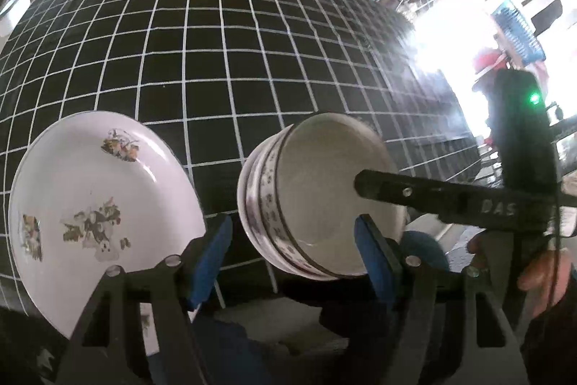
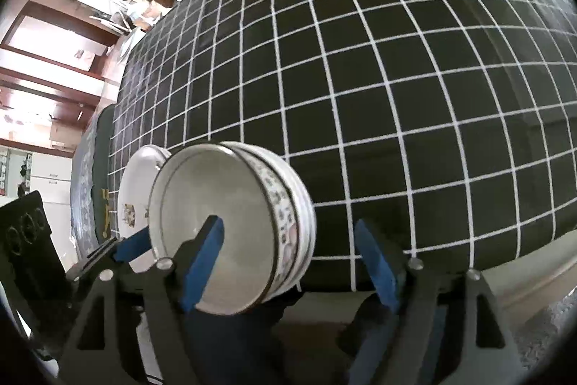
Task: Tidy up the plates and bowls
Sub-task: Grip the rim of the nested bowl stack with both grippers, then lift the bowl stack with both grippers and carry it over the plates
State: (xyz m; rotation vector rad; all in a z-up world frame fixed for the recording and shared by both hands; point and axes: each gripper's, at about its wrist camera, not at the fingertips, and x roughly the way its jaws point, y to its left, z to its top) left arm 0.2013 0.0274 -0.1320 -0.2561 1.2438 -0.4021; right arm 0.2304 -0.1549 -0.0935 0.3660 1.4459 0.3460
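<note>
A stack of white bowls with patterned rims (image 1: 317,201) sits near the front edge of the black grid tablecloth (image 1: 223,35). A white plate with flower prints (image 1: 97,211) lies to its left. My left gripper (image 1: 292,255) is open, its blue pads on either side of the bowl stack's near wall. In the right wrist view the bowl stack (image 2: 234,226) sits with the plate (image 2: 139,190) behind it. My right gripper (image 2: 290,262) is open; its left finger reaches over the top bowl's rim into the bowl, its right finger stands outside. The right gripper's finger (image 1: 432,195) shows inside the bowl in the left wrist view.
The tablecloth (image 2: 396,78) stretches far beyond the dishes. The table's front edge runs just under both grippers. Shelves and clutter stand beyond the far edge of the table.
</note>
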